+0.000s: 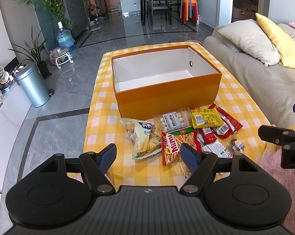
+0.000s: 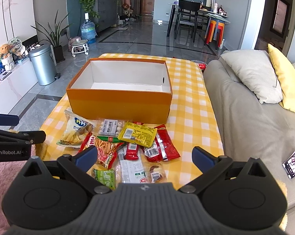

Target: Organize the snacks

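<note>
1. "Mimi" in white letters on the red stick-snack bag, partly hidden behind a fingertip.
2. "GenRobot.AI" in pale letters on the black body of the left gripper, seen from the right wrist view.
3. Chinese characters on the pale fries bag, on the clear tray's white label; too small to read with certainty.

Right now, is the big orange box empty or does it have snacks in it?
Empty, as far as shows. The orange box has no lid on, and only its white floor shows. The snacks lie outside, on the checked cloth.
</note>
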Tool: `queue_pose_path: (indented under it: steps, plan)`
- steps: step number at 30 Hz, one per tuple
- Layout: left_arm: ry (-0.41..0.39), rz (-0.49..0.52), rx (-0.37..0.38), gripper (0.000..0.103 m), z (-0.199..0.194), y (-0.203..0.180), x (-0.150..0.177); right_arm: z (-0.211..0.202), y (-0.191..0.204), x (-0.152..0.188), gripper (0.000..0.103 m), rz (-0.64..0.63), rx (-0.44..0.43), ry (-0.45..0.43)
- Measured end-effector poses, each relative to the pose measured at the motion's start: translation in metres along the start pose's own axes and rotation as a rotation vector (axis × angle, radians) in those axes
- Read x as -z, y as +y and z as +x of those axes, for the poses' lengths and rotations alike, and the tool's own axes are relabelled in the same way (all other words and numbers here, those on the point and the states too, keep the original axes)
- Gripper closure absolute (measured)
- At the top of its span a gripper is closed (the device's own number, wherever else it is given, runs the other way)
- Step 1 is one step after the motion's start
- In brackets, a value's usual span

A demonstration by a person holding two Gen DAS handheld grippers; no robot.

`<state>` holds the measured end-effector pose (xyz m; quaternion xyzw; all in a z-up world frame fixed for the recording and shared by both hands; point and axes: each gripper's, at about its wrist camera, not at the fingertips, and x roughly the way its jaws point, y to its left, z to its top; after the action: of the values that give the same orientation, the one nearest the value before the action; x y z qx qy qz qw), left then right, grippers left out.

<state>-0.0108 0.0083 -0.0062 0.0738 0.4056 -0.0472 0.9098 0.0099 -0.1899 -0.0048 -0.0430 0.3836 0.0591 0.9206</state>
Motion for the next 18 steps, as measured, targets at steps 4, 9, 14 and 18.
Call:
queue_pose_path:
  steps: [4, 9, 14, 18]
  plan:
    - [0.002, -0.003, -0.002, 0.016, 0.0002, -0.0003, -0.0007, 0.0002, -0.0009, 0.0005, 0.004, 0.003, 0.000, 0.003]
    - [0.006, -0.005, -0.001, 0.017, 0.0000, -0.0001, -0.0017, 0.0007, -0.0005, 0.0006, 0.004, 0.006, 0.004, 0.007]
    - [0.006, -0.006, 0.000, 0.017, 0.0001, -0.0001, -0.0016, 0.0010, 0.0004, 0.0004, 0.004, 0.007, 0.001, 0.007]
    - [0.007, -0.006, 0.001, 0.017, 0.0002, -0.0003, -0.0017, 0.0010, 0.0003, 0.0004, 0.004, 0.007, 0.002, 0.008]
